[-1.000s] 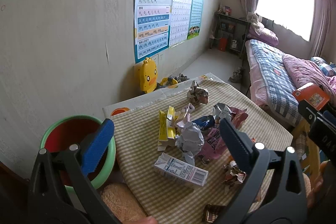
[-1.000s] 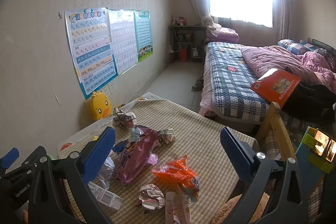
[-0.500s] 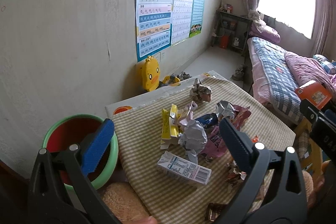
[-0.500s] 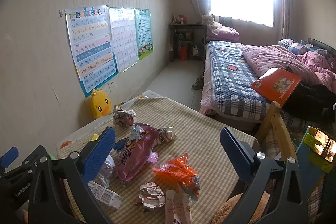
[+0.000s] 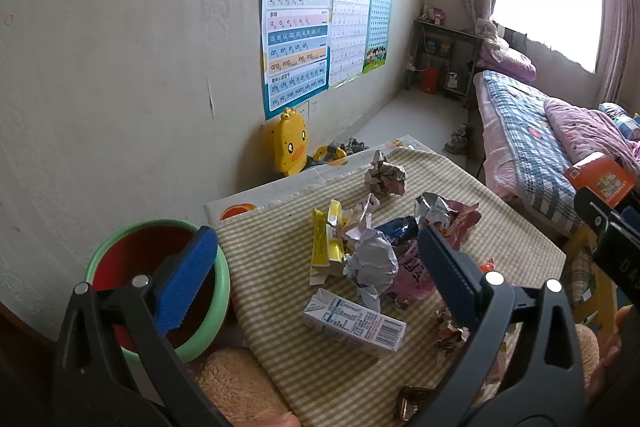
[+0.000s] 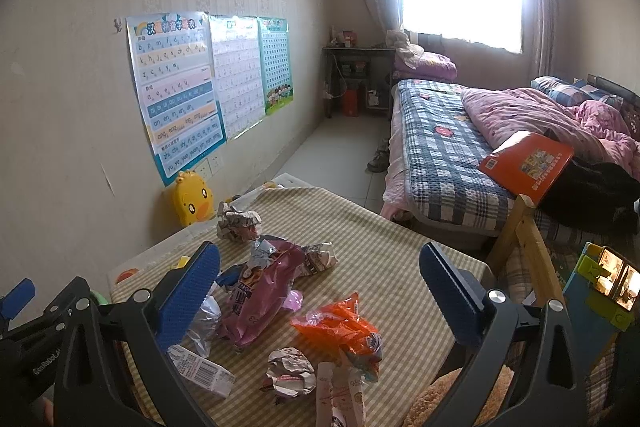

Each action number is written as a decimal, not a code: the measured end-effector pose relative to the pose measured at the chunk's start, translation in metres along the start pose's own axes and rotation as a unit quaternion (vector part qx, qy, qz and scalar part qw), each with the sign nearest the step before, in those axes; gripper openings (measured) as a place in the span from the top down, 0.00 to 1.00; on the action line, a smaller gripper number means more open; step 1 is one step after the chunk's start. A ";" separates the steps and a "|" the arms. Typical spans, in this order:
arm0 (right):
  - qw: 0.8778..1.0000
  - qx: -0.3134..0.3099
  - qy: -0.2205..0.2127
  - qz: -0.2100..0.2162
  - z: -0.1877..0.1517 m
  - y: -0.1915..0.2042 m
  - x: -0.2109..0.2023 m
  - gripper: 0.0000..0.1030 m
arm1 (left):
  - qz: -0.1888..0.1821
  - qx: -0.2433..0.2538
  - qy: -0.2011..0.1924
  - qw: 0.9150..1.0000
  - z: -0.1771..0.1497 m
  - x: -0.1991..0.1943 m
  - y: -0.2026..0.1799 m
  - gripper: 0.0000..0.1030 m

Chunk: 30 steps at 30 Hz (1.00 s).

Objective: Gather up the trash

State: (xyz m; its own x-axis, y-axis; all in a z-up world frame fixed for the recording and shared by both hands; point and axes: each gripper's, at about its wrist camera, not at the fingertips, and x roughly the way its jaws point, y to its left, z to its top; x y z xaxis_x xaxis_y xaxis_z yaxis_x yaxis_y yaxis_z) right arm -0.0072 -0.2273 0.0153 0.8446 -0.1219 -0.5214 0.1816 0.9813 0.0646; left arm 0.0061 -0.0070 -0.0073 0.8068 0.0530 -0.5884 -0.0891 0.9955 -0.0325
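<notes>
1. Bedroom setting: a low table under a checked cloth point(image 5: 280, 251) stands by a papered wall with learning posters point(image 5: 296, 43), a yellow duck toy point(image 5: 290, 147) on the floor below them, and a bed point(image 6: 444, 155) under the bright window beyond.
2. Both grippers hover above the near edge of the cloth, neither touching anything.
3. Left gripper point(image 5: 316, 267): jaws spread wide, nothing between them. A green-rimmed basin with a red inside point(image 5: 132, 259) sits behind its left finger, just off the table's corner.
4. Straight ahead of the left gripper lies a white carton with a barcode point(image 5: 354, 323); just beyond it a crumpled silver wrapper point(image 5: 372, 263), touching a yellow packet point(image 5: 326, 243) and a pink bag point(image 5: 412, 271).
5. Farther ahead, apart from the pile, sits a crumpled paper ball point(image 5: 384, 177).
6. Right gripper point(image 6: 318, 287): also wide open and empty.
7. Between its fingers lie an orange wrapper point(image 6: 340, 327) and, nearer, a small foil ball point(image 6: 288, 373); the pink bag point(image 6: 260, 291) lies by its left finger.
</notes>
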 end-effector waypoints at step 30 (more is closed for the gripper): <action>1.000 -0.001 0.005 -0.005 0.002 -0.002 0.000 0.07 | 0.004 0.005 0.007 1.000 -0.003 0.002 -0.004 0.05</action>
State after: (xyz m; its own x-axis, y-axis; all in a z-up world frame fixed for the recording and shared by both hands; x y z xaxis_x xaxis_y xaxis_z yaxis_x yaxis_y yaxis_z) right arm -0.0071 -0.2294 0.0169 0.8375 -0.1307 -0.5306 0.1892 0.9803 0.0572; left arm 0.0064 -0.0113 -0.0107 0.7979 0.0608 -0.5997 -0.0905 0.9957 -0.0196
